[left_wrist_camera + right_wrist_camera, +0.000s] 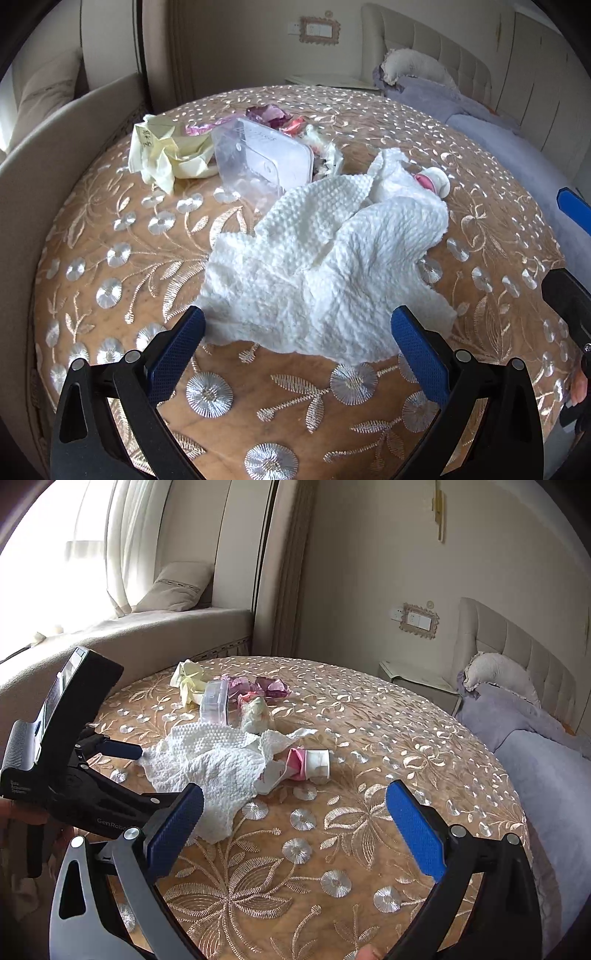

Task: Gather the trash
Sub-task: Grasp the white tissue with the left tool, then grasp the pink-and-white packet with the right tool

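A crumpled white paper towel [325,266] [210,760] lies on the round table's embroidered tan cloth [110,258] [369,738]. My left gripper [301,332] is open, its blue pads on either side of the towel's near edge. One of its fingers [122,751] touches the towel's left edge. My right gripper [295,812] hovers open over bare cloth, holding nothing. A small white and pink tube or cup [436,179] [314,764] rests at the towel's far side. Behind are a clear plastic box [262,155] [214,701], yellow crumpled paper [166,151] [188,679] and purple and pink wrappers [266,114] [258,686].
A wadded tissue [255,709] sits beside the clear box. A bed with a lavender blanket [535,760] and padded headboard [517,650] borders the table on the right, with a nightstand [417,679] behind. A cushioned window seat [147,627] runs along the left.
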